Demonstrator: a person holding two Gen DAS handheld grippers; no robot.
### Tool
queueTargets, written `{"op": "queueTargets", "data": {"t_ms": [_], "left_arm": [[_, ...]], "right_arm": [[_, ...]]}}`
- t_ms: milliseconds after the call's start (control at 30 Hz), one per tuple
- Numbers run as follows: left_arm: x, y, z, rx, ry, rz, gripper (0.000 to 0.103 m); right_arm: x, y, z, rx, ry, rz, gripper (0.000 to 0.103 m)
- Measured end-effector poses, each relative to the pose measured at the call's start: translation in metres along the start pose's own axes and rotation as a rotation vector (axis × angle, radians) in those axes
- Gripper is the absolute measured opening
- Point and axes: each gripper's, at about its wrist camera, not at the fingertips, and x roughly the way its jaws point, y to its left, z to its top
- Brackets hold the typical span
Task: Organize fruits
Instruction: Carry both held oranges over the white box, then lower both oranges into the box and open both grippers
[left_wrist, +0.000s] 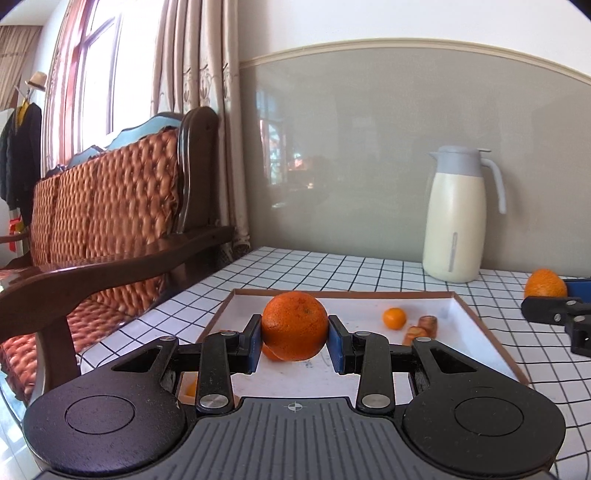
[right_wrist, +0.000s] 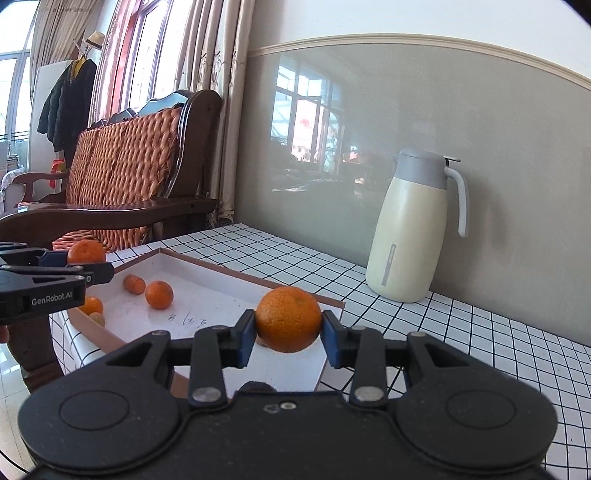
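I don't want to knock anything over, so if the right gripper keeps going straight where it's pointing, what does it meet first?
Probably the checked tabletop past the tray; the right gripper points slightly downward, holding an orange. The jug sits off to the right. Depth is uncertain.

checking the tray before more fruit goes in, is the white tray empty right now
No, the right wrist view shows the white tray already holding several small oranges near its left end.

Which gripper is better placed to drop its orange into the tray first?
Left, probably. The left gripper holds its orange directly over the tray, above the loose fruit. The right gripper holds its orange only at the tray's near corner, by the rim.
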Motion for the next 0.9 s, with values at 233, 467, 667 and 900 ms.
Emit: {"op": "queueTargets", "data": {"t_ms": [233, 467, 667, 900], "left_arm": [[0.023, 0.012, 0.002, -0.009, 0.014, 0.025, 0.036], [0.048, 0.023, -0.001, -0.027, 0.053, 0.045, 0.037], [0.066, 0.029, -0.002, -0.033, 0.079, 0.058, 0.037], [0.076, 0.038, -0.005, -0.049, 0.097, 0.077, 0.037]], "right_arm": [[0.02, -0.005, 0.002, 0.022, 0.022, 0.001, 0.029], [0.045, -0.007, 0.005, 0.039, 0.048, 0.012, 0.029], [0.062, -0.009, 0.002, 0.051, 0.074, 0.018, 0.029], [0.074, -0.009, 0.003, 0.056, 0.087, 0.027, 0.029]]}}
